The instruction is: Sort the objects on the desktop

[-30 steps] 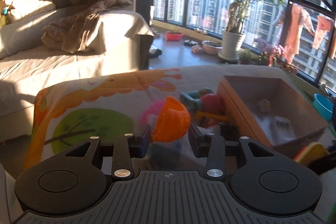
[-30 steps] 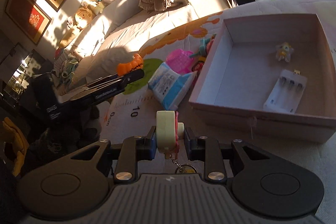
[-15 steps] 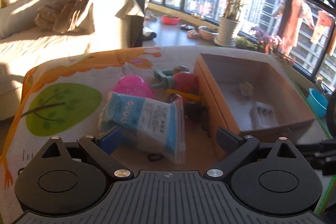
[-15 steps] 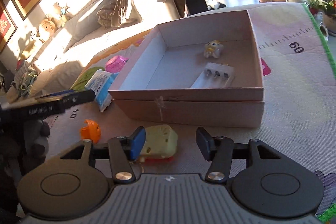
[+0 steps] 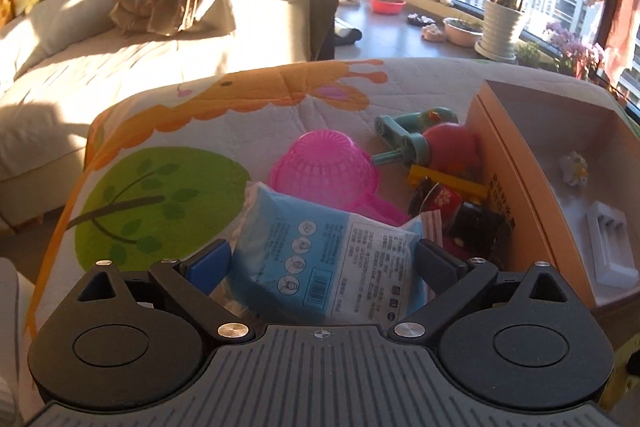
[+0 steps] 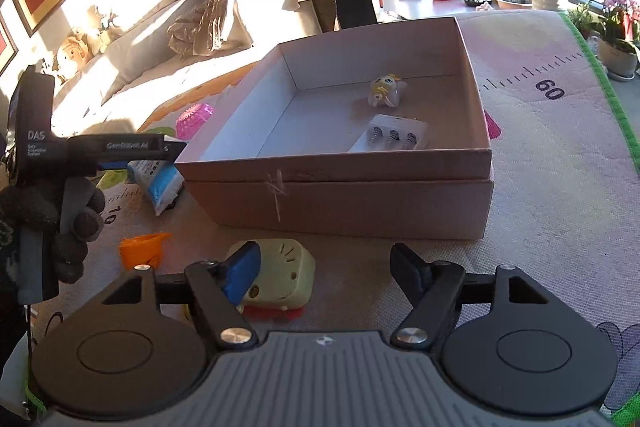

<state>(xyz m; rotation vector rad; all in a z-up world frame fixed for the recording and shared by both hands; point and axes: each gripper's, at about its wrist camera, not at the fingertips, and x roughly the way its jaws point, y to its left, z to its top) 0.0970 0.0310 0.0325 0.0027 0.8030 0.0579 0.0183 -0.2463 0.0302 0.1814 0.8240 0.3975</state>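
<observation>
The left gripper (image 5: 324, 259) has its two fingers spread wide, one on each side of one blue-and-white packet (image 5: 328, 251); the pads sit close to the packet edges, but I cannot tell if they touch it; the packet lies on the printed mat (image 5: 160, 155). Behind the packet there is one pink plastic basket (image 5: 324, 171), turned upside down; to its right one red round toy (image 5: 452, 147) with a teal handle part (image 5: 404, 135) on it; in front of this lie one yellow bar (image 5: 448, 183) and some small dark things that I cannot name.

One open cardboard box (image 6: 340, 199) stands on the mat, just beside this pile; inside it I count two things: one small pale yellow figure (image 6: 386, 91) near the far wall and one white battery charger (image 6: 394, 139) with three slots nearer the front wall; the two are apart from each other.

The right gripper (image 6: 324, 267) is also wide open and holds nothing; one pale green toy with a red base (image 6: 280, 279) lies on the mat in front of the box, with the left finger in front of it, and the right finger is well apart from it. One orange piece (image 6: 144, 249) lies on the mat to the left of this toy; further left a hand in a dark glove (image 6: 68, 227) holds the other gripper.
</observation>
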